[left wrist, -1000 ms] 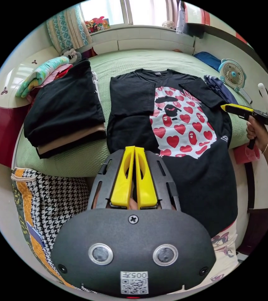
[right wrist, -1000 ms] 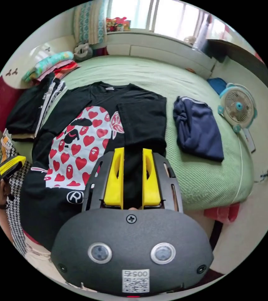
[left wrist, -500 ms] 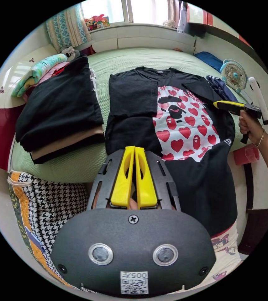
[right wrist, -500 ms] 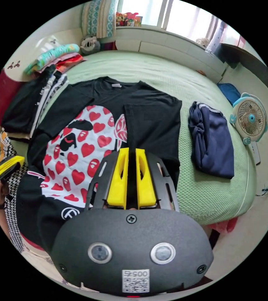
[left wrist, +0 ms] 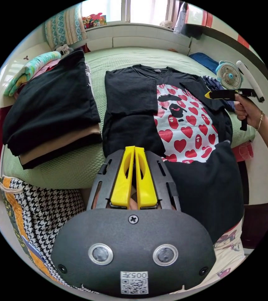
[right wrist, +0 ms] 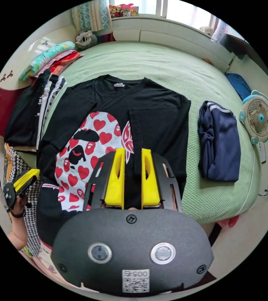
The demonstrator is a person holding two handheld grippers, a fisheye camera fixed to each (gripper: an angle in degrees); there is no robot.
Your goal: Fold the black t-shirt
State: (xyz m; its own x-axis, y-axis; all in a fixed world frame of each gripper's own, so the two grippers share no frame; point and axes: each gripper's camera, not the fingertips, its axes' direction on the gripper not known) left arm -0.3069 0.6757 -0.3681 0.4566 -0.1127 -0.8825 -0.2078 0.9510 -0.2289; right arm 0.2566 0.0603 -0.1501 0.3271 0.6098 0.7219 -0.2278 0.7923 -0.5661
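1. In the left gripper view the left gripper point(left wrist: 134, 150) sits low centre, jaws pressed together on nothing; in the right gripper view the right gripper point(right wrist: 132, 153) has jaws spread, empty.
2. Mid-frame, the black t-shirt point(right wrist: 146, 103) lies on the green bed point(right wrist: 171, 66), both sides folded inward (hem hanging off the near edge).
3. Judged left: folding the length upward.

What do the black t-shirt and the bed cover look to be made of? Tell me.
Black t-shirt: soft knit, probably cotton jersey; matte, lies limp with soft fold edges, and the heart graphic looks printed on. Bed cover: pale green textile with a fine waffle-like weave, possibly quilted or mesh; the exact fibre can't be told.
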